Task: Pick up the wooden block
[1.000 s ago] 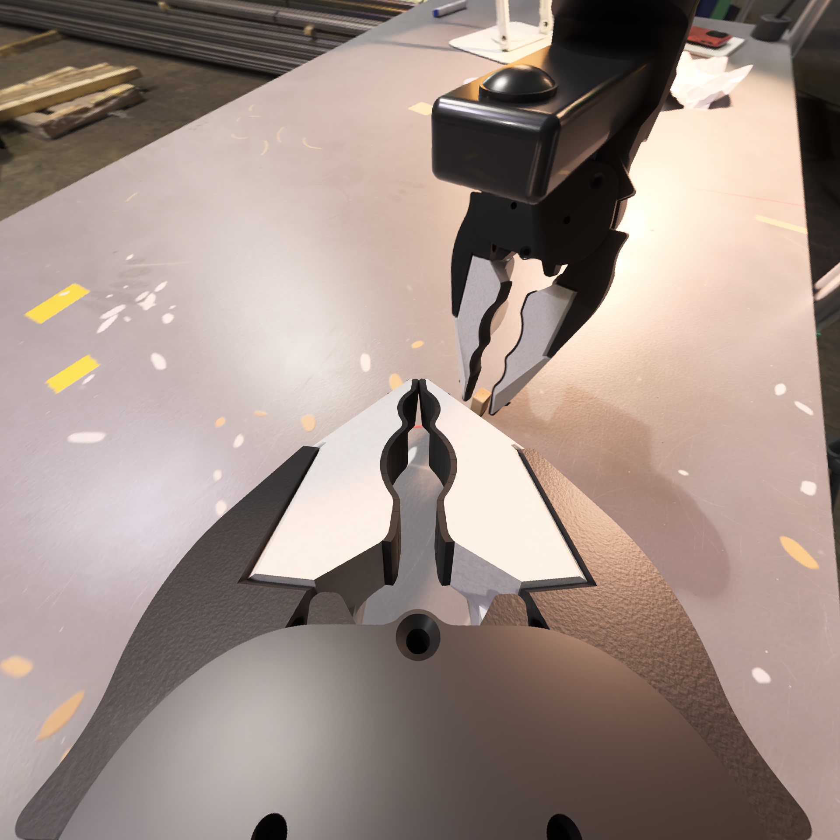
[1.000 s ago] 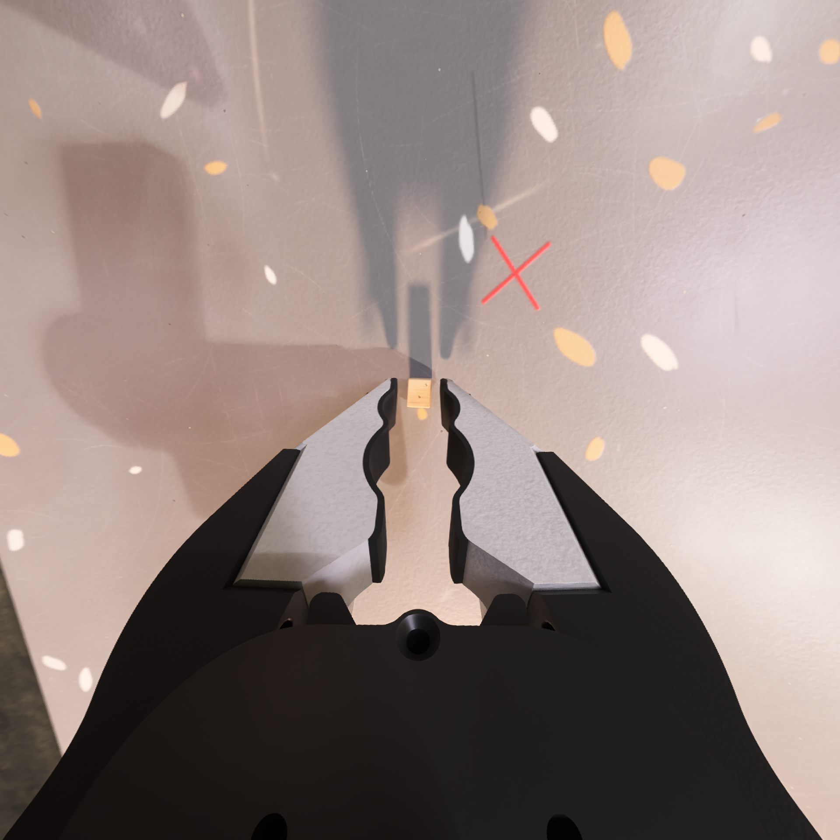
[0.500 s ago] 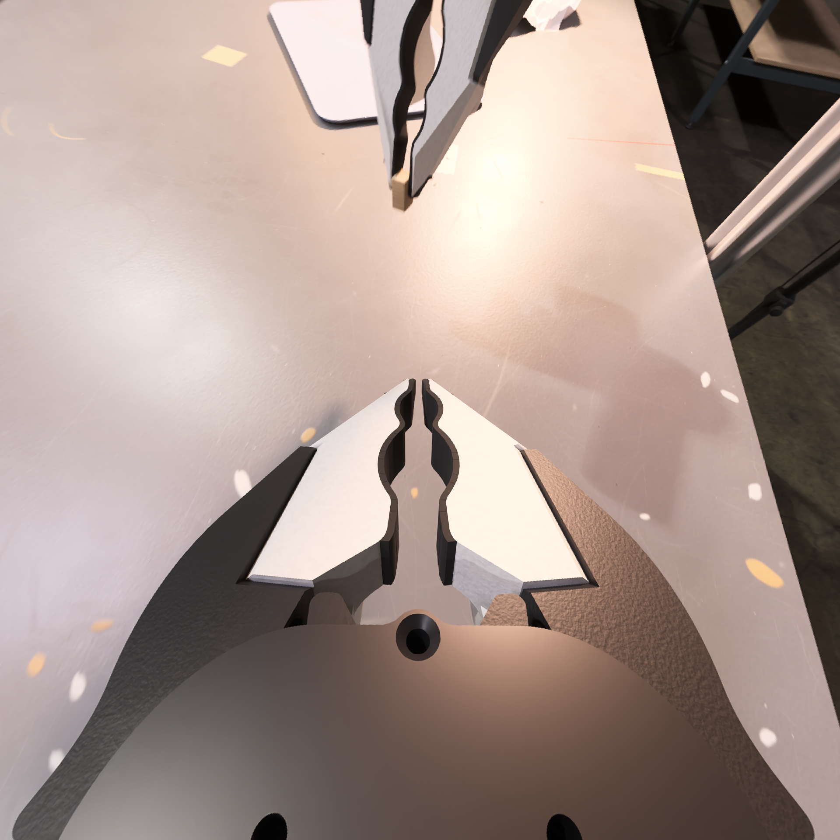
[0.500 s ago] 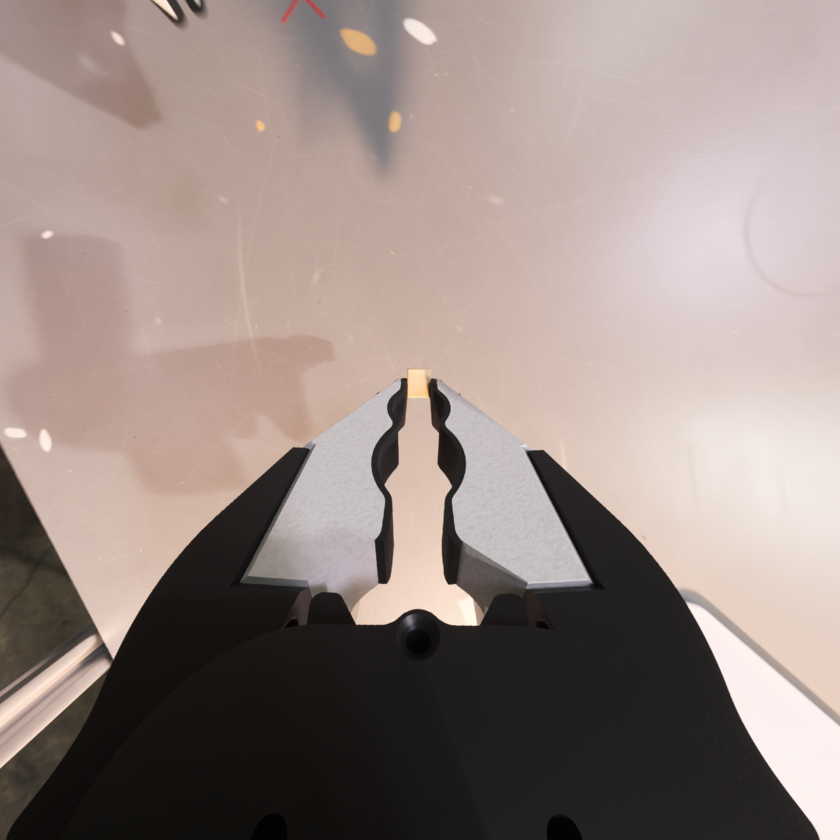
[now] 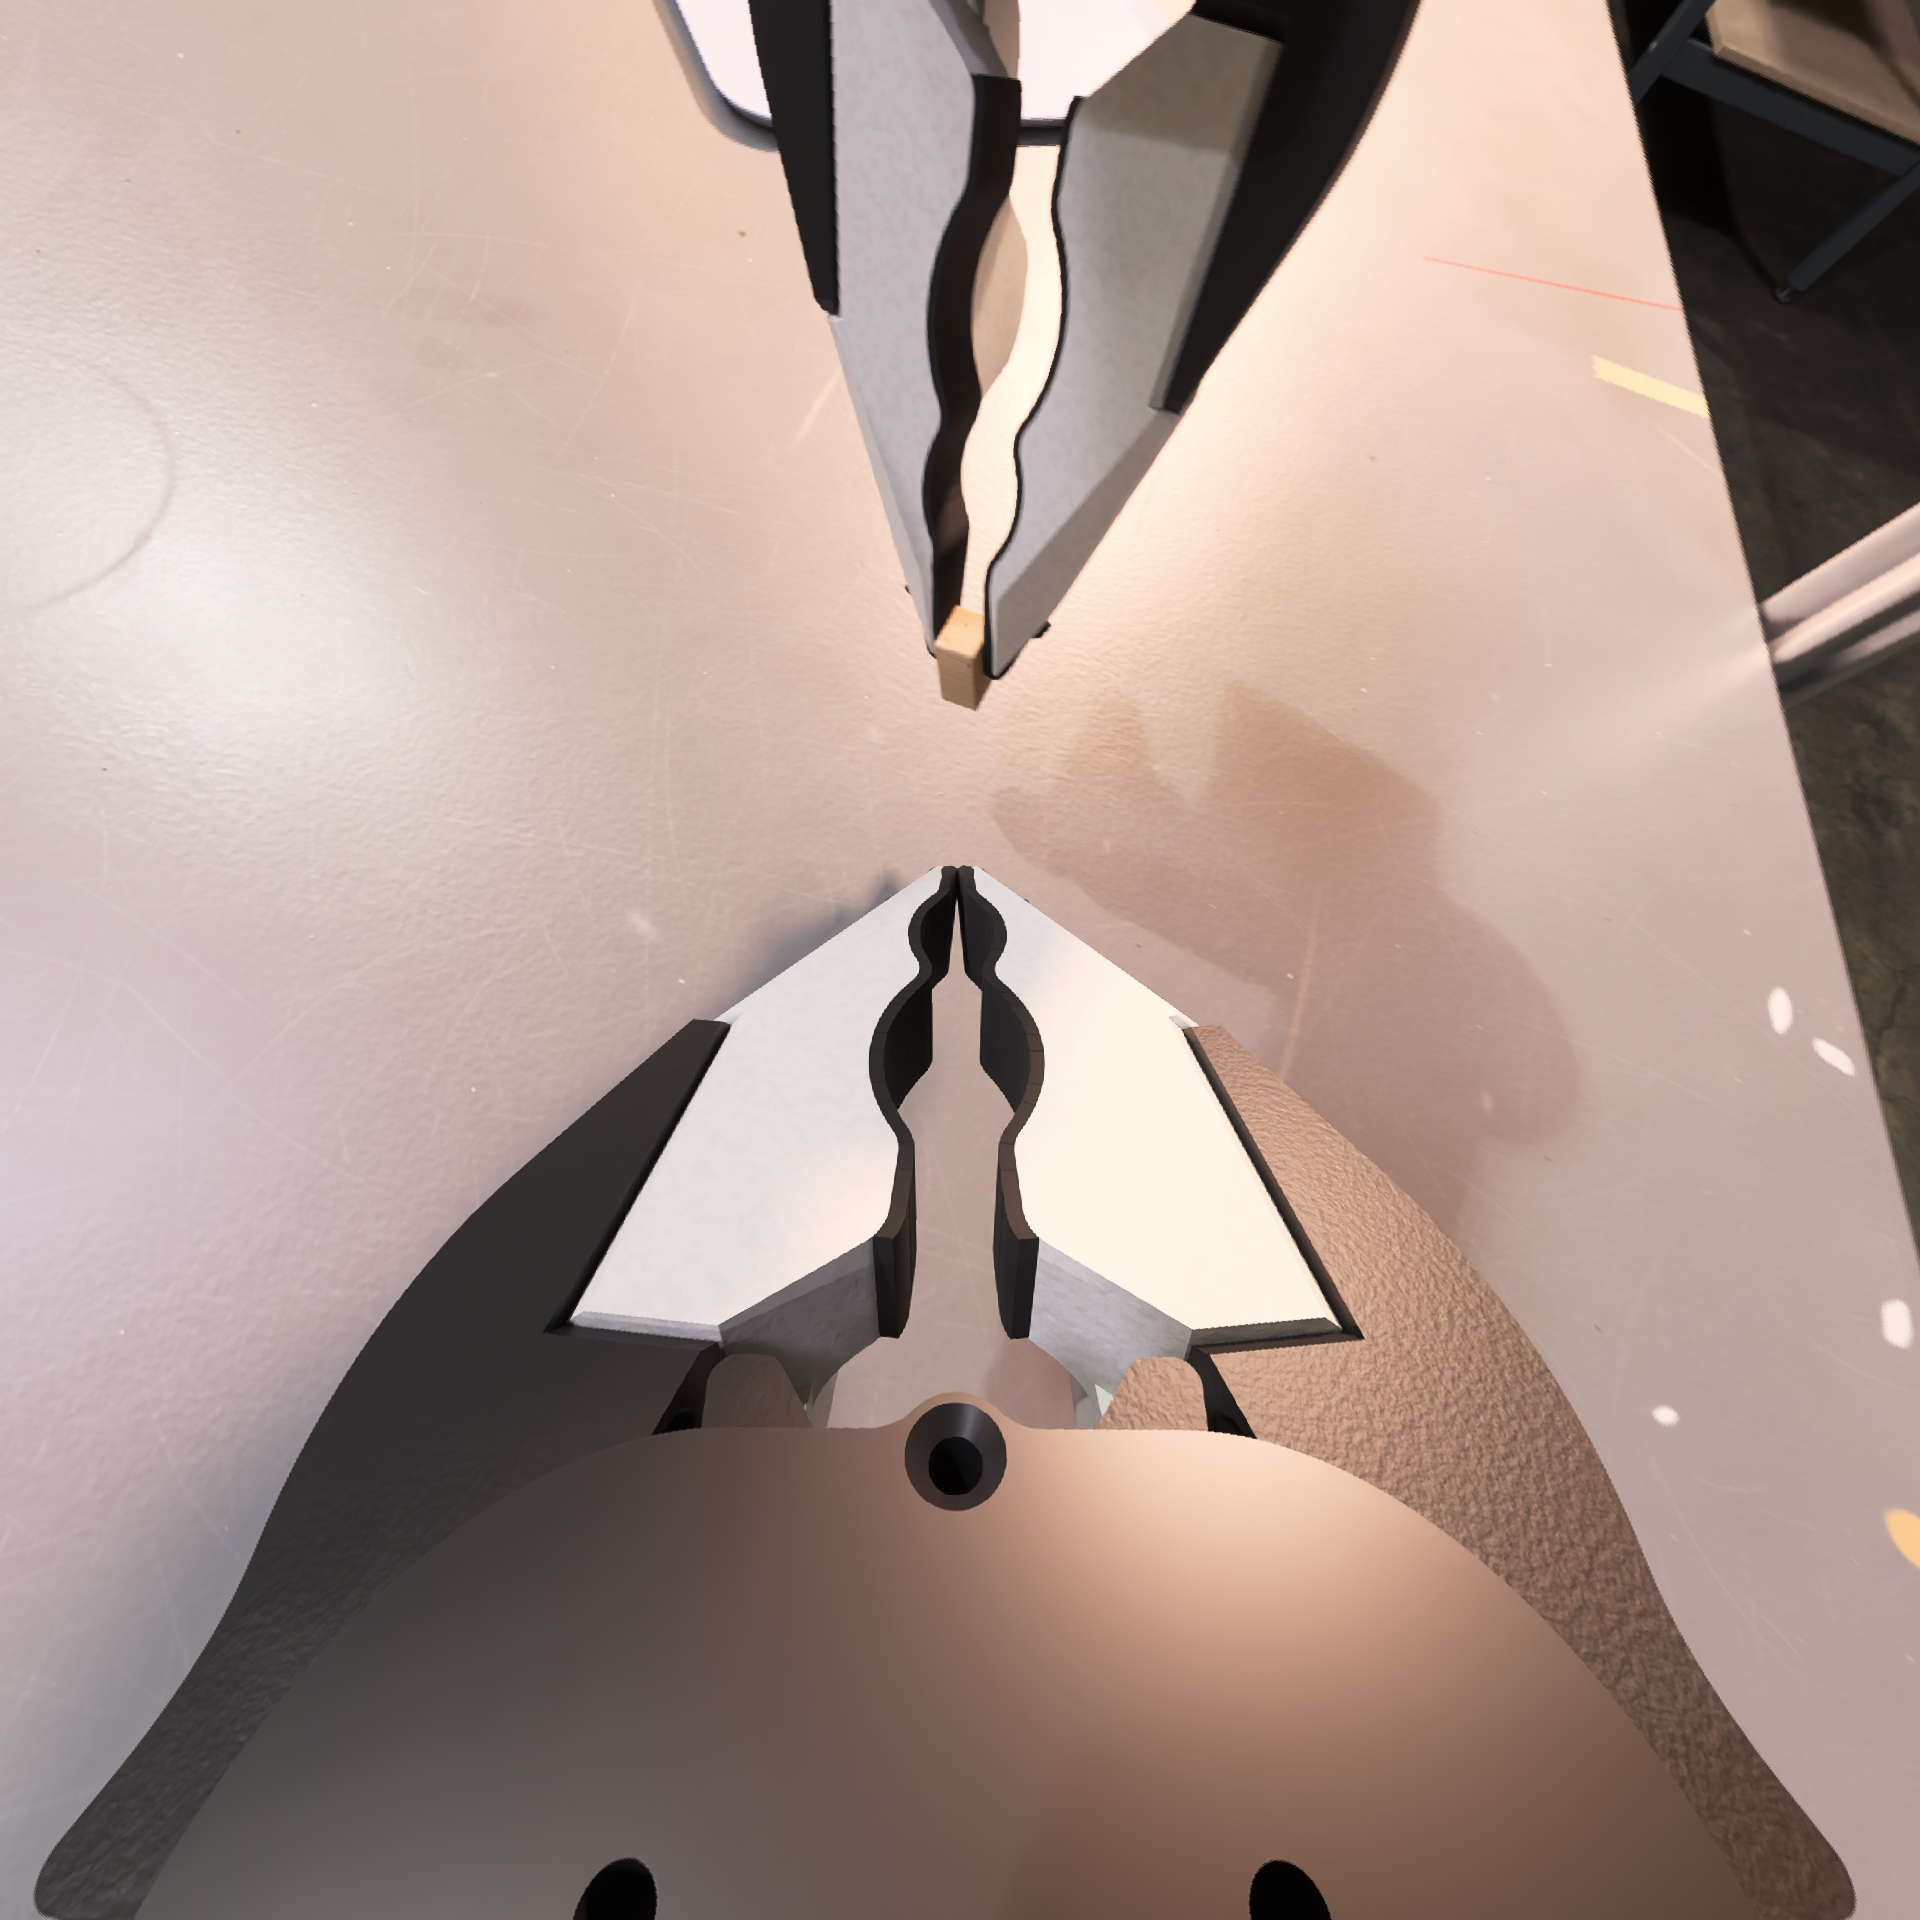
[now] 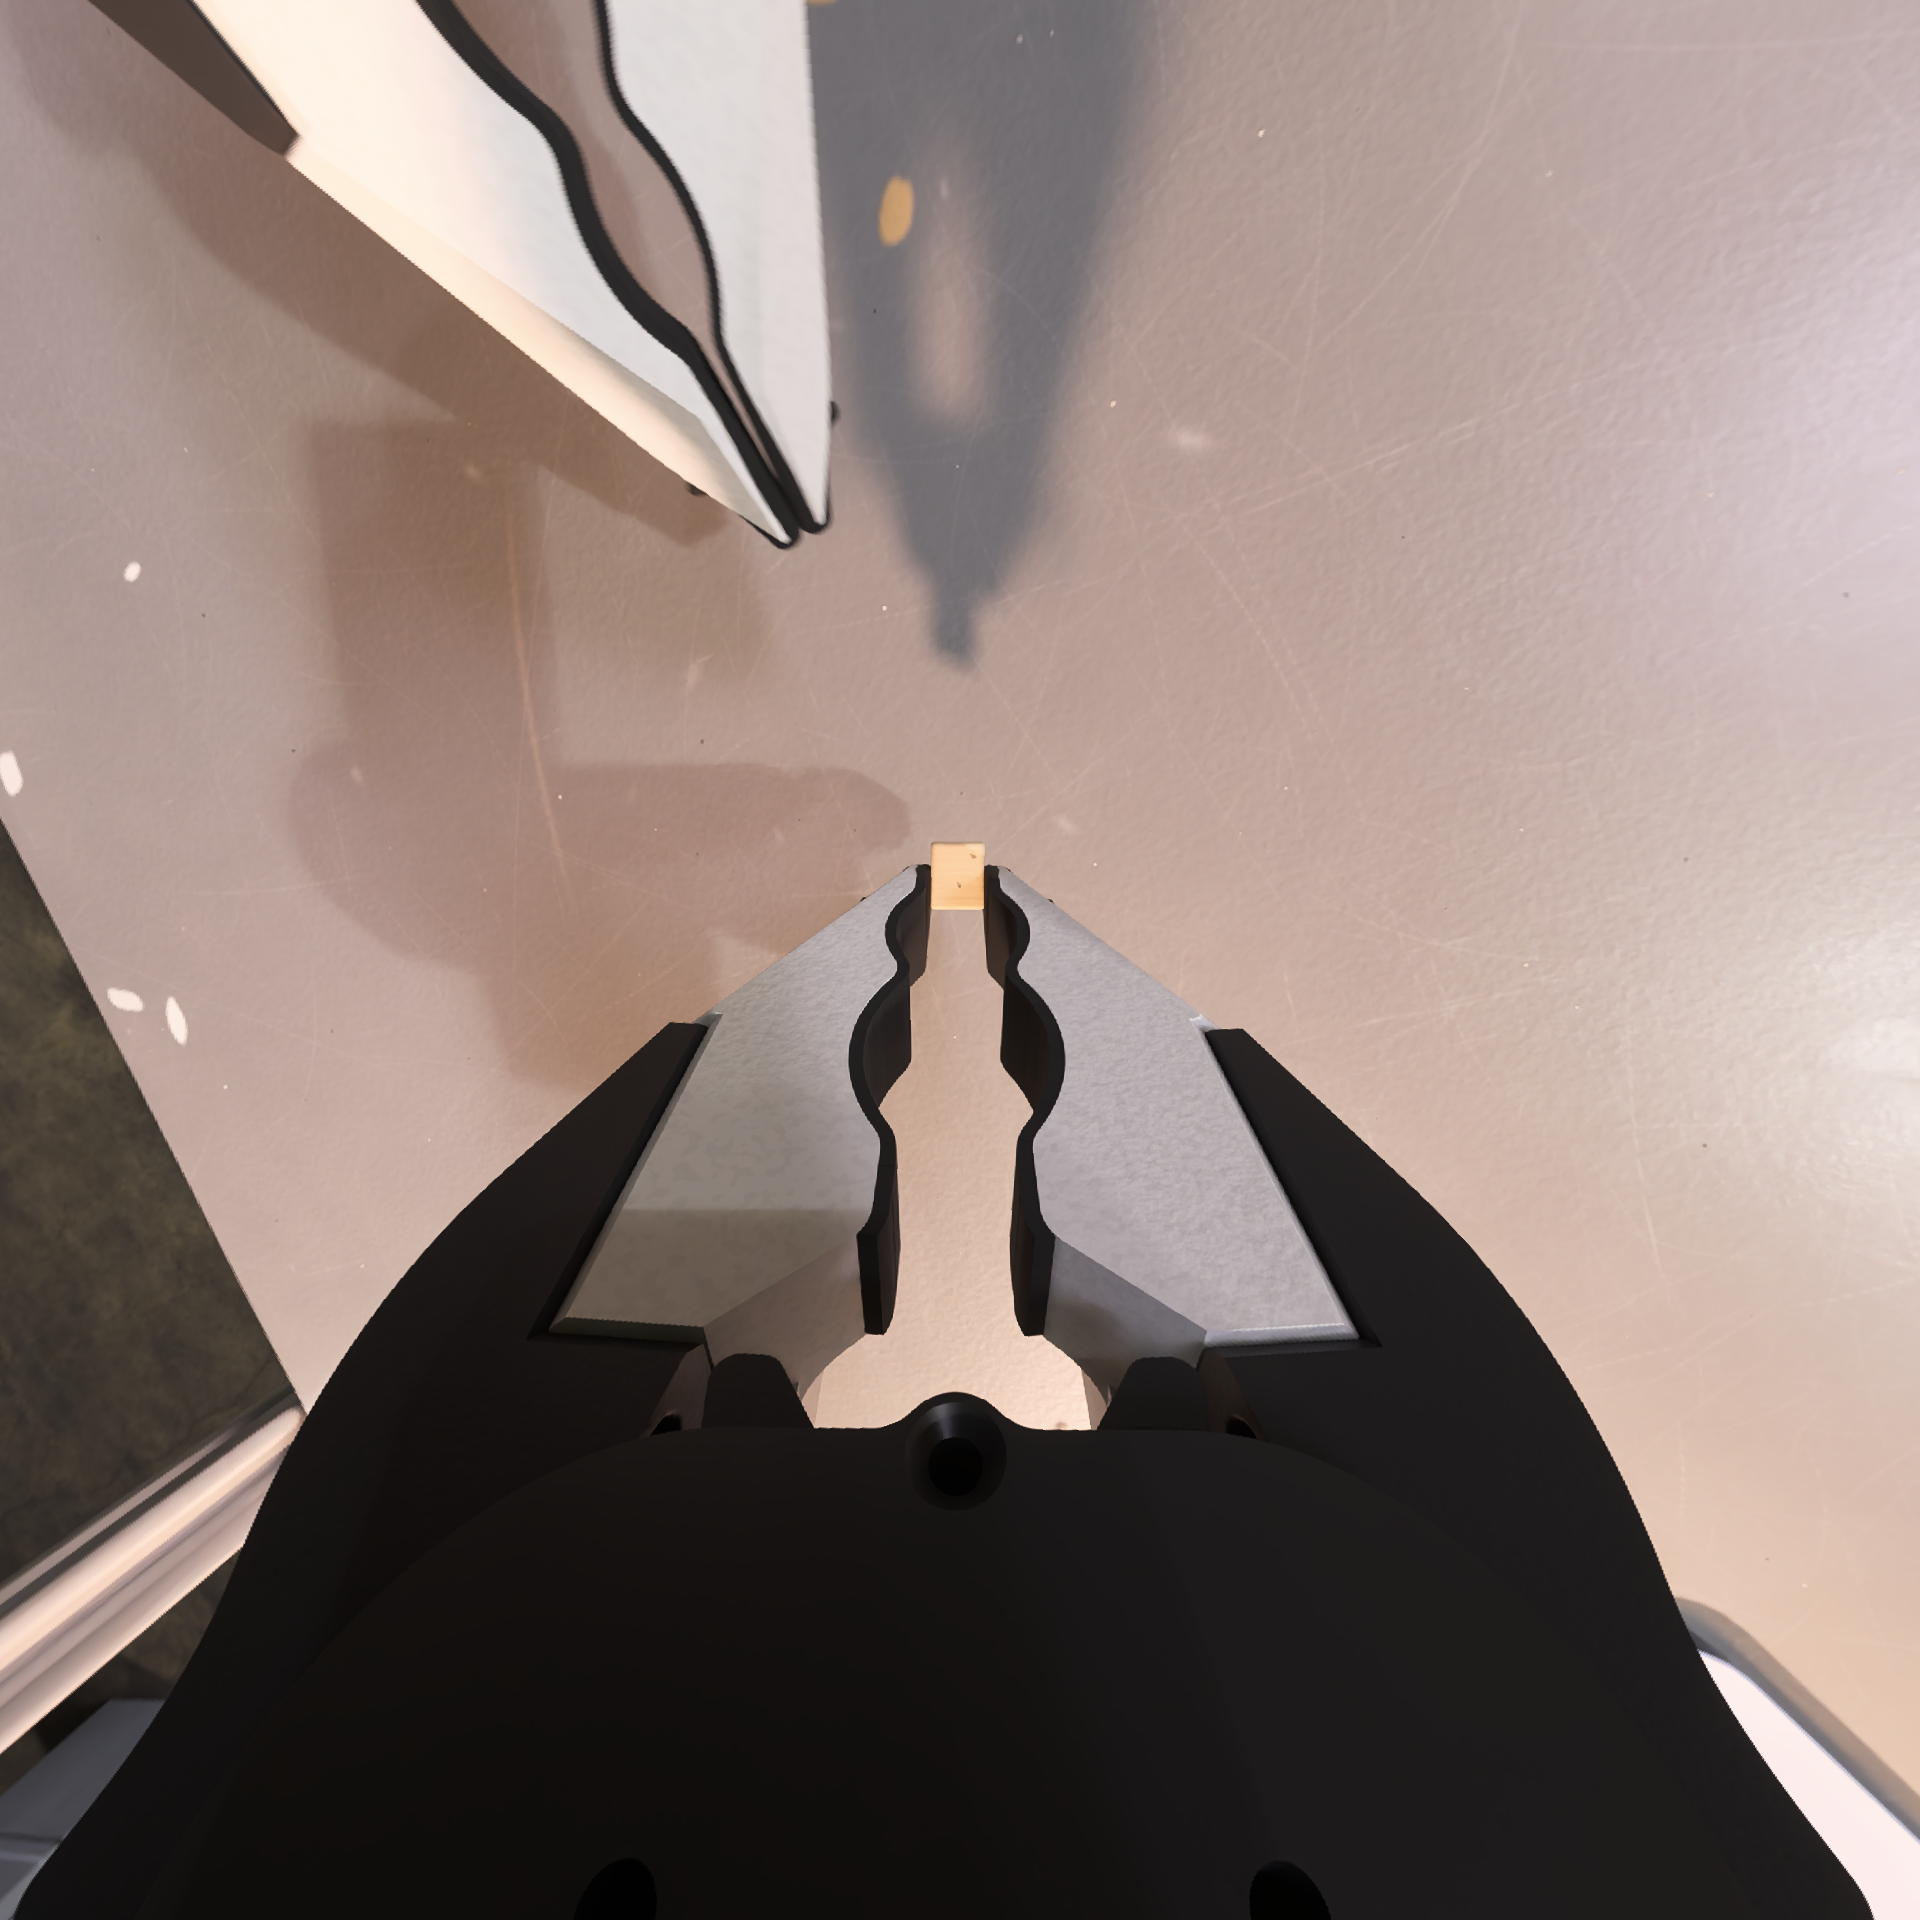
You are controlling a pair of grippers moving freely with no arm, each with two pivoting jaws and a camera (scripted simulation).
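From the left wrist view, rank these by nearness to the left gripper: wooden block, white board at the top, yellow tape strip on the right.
1. wooden block, straight ahead of the left gripper, pinched by the right gripper.
2. yellow tape strip, far right.
3. white board, top edge.

Both wrist views face each other, close above shared table [image 5: 416, 623]

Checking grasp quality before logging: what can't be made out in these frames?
- Left wrist view: wooden block upper part, hidden between the right gripper fingertips.
- Right wrist view: block length below its end face, hidden by the block itself.
- Right wrist view: left gripper body, cut off by the top edge.
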